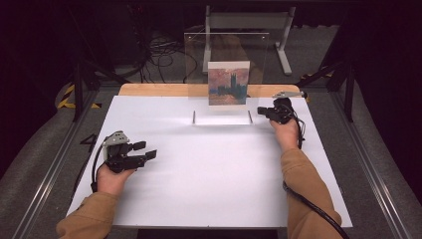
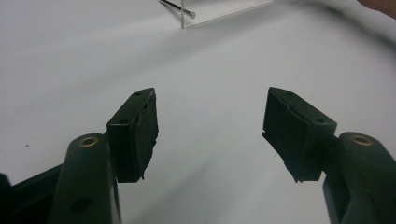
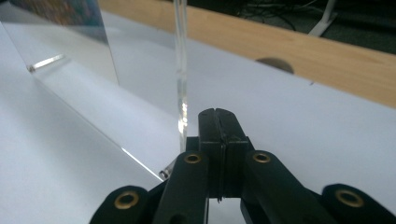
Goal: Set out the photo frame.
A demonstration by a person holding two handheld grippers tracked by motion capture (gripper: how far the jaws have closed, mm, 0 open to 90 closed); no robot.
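One clear plastic picture stand near the table's far edge is stiff and slippery, so grab its side edge; your left gripper is spread wide, your right gripper pinched together on nothing.

High view: we look from above the near edge of the bench, forward and down, far enough back to take in the whole white top, the clear stand at the far side, and floor beyond. Left gripper view: we sit low on the left tongs, close to the white surface, facing across it toward the stand's foot at upper frame. Right gripper view: we ride the right tongs, very near the stand's upright edge, facing the bench's wooden far strip. All three views share the stand and the white top.
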